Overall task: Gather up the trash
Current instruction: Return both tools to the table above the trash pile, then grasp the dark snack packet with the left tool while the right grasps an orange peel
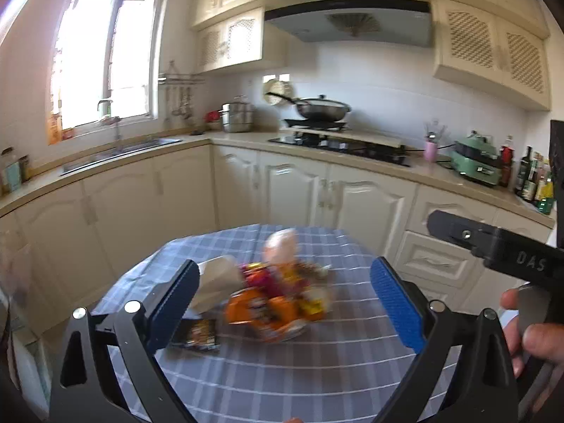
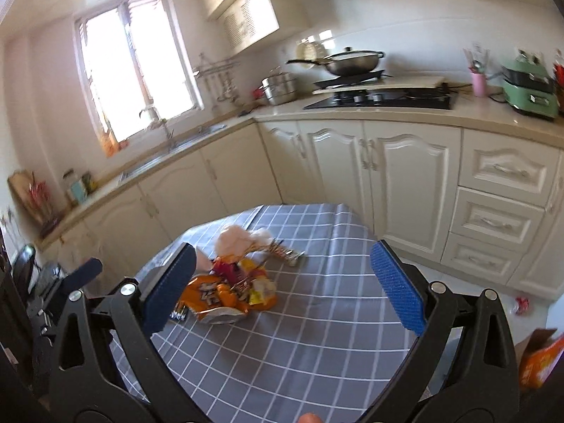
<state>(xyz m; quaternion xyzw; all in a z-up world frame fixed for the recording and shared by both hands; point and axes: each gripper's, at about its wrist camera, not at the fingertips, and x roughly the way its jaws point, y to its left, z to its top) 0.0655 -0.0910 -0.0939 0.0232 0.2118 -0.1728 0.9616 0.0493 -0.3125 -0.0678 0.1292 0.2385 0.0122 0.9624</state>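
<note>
A pile of trash lies on the grey checked tablecloth (image 1: 317, 359): an orange snack bag (image 1: 268, 312), red and yellow wrappers (image 1: 262, 276), crumpled white paper (image 1: 216, 282), a pale plastic bag (image 1: 280, 245) and a small dark wrapper (image 1: 199, 333). My left gripper (image 1: 287, 306) is open and empty, above and short of the pile. In the right wrist view the orange bag (image 2: 215, 298), wrappers (image 2: 259, 290), pale bag (image 2: 236, 238) and a striped wrapper (image 2: 285, 250) lie left of centre. My right gripper (image 2: 283, 292) is open and empty above the cloth (image 2: 317, 317).
Cream kitchen cabinets (image 2: 387, 179) and a counter with sink (image 1: 120, 149), stove (image 2: 380, 98) and wok (image 1: 322, 109) stand behind the table. An orange box (image 2: 539, 363) and a red scrap (image 2: 521, 305) lie on the floor to the right. The right gripper's body (image 1: 493, 246) shows at right.
</note>
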